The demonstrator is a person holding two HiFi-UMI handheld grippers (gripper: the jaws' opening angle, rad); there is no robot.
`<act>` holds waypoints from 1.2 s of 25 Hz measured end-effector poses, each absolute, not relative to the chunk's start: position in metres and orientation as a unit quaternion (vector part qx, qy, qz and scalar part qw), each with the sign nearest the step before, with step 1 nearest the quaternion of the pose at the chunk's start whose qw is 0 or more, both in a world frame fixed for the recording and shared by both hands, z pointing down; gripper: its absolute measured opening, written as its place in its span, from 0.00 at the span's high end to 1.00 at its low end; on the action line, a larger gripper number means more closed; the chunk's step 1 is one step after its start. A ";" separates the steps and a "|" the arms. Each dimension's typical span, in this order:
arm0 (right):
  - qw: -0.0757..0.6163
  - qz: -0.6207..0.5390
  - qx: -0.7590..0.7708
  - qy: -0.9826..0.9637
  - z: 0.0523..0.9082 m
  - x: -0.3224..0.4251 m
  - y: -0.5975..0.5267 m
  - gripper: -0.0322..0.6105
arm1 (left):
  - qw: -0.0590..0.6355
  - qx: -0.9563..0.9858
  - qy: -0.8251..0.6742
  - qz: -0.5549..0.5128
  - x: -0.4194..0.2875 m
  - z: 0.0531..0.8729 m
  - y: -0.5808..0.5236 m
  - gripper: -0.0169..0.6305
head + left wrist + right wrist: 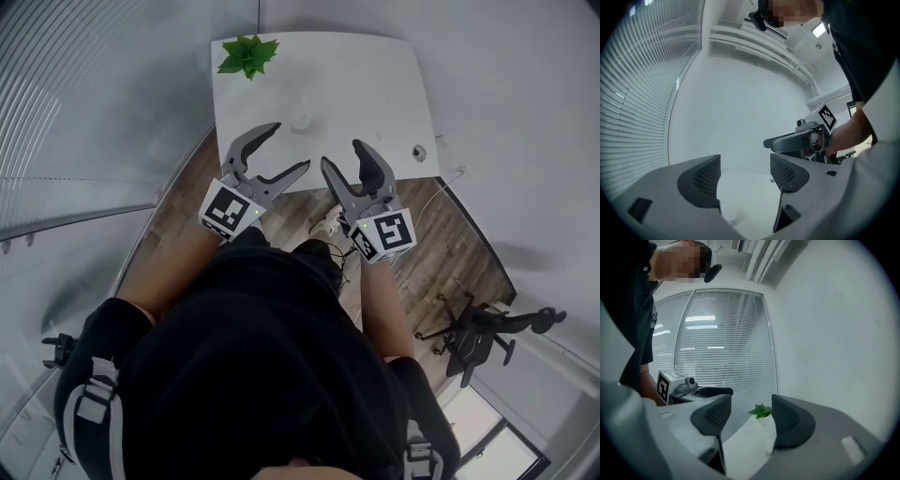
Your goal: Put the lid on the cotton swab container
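Plant (248, 54): green, leafy, at the counter's far left corner.
Counter (375, 84): white.
Office chair (487, 333): black, on wooden floor (469, 244).
Blinds (726, 333): white, slatted.

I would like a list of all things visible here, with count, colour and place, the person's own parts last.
table: one, white, in front of the person.
plant: one, green, table's far left corner.
container: one, small, pale, mid-table.
small round thing: one, near table's right edge; too small to identify.
chair: one, black, on the floor, lower right.
blinds: white, at the left.
left gripper: grey, open, empty.
right gripper: grey, open, empty.
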State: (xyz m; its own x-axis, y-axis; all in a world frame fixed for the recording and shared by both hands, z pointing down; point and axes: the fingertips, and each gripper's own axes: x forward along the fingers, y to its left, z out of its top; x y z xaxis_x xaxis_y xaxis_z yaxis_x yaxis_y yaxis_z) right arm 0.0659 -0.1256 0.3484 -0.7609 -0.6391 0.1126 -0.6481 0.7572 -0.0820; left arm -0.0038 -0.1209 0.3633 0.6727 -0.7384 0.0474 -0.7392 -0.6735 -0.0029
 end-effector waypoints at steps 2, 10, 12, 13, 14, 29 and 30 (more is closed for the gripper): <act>0.039 0.066 0.329 -0.941 0.357 0.068 -0.141 0.53 | 0.008 0.907 -0.420 0.026 -0.004 0.369 -0.133 0.49; 0.050 0.073 0.240 -0.967 0.377 0.070 -0.209 0.53 | 0.016 0.866 -0.499 0.027 0.002 0.375 -0.176 0.49; 0.056 0.074 0.217 -0.972 0.382 0.070 -0.227 0.53 | 0.025 0.853 -0.520 0.030 0.004 0.381 -0.186 0.49; 0.059 0.075 0.205 -0.974 0.384 0.070 -0.235 0.53 | 0.029 0.847 -0.530 0.032 0.004 0.385 -0.191 0.49; 0.062 0.077 0.194 -0.976 0.387 0.069 -0.242 0.53 | 0.032 0.839 -0.541 0.035 0.004 0.390 -0.195 0.49; 0.136 0.126 0.008 -0.983 0.481 0.055 -0.289 0.61 | 0.085 0.732 -0.673 0.066 0.022 0.501 -0.229 0.49; 0.142 0.128 -0.003 -0.981 0.487 0.054 -0.290 0.61 | 0.092 0.722 -0.682 0.065 0.024 0.510 -0.230 0.49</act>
State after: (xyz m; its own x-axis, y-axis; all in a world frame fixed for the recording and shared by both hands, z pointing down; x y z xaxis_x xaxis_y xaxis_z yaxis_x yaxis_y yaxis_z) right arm 0.0540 -0.2901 0.4865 -0.9595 0.0423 0.2785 -0.0308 0.9670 -0.2530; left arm 0.0238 -0.2299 0.5095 0.0603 -0.9737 0.2197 -0.9977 -0.0517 0.0444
